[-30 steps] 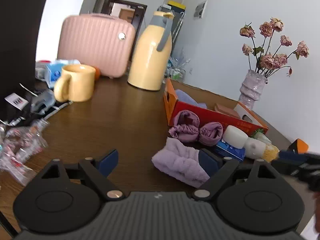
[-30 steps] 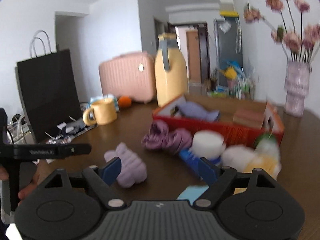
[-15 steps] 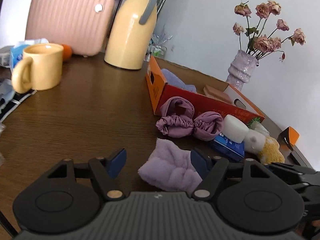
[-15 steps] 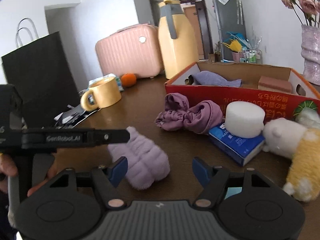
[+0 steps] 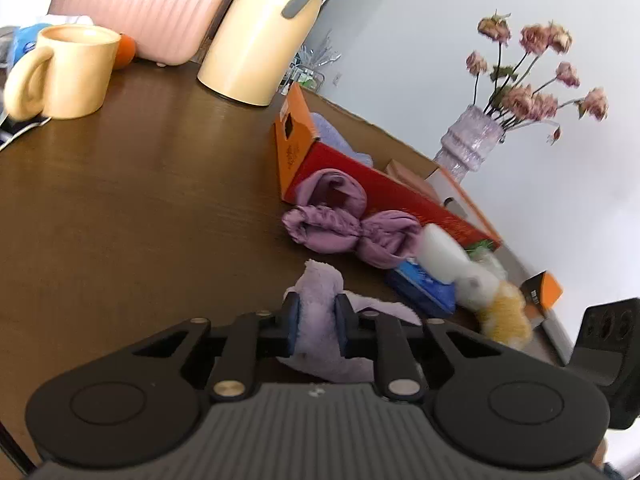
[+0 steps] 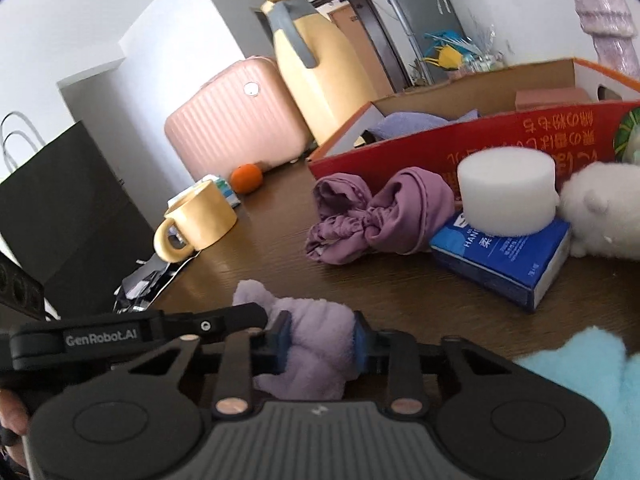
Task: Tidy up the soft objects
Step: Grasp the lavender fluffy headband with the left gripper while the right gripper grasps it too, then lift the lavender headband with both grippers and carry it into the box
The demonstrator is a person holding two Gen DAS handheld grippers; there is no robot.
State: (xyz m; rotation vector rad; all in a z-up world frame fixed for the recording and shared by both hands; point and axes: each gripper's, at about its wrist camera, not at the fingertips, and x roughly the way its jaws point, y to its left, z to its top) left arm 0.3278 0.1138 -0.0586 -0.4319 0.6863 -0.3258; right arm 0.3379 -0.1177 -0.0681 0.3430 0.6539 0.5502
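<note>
Now the lilac towel (image 5: 318, 312) on the table (image 5: 132, 200) is being pinched by both closing grippers, left gripper (image 5: 316, 322) and right gripper (image 6: 322, 340), pads pressed into its fleece. Next, presumably, it is to be lifted together toward the red box (image 6: 460, 148).

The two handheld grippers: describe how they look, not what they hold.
Both the left gripper and the right gripper are matte black, with a ribbed grey body, two round discs, brass-coloured pivot pins and blue finger pads. The left one's side reads "GenRobot.AI" in white.
</note>
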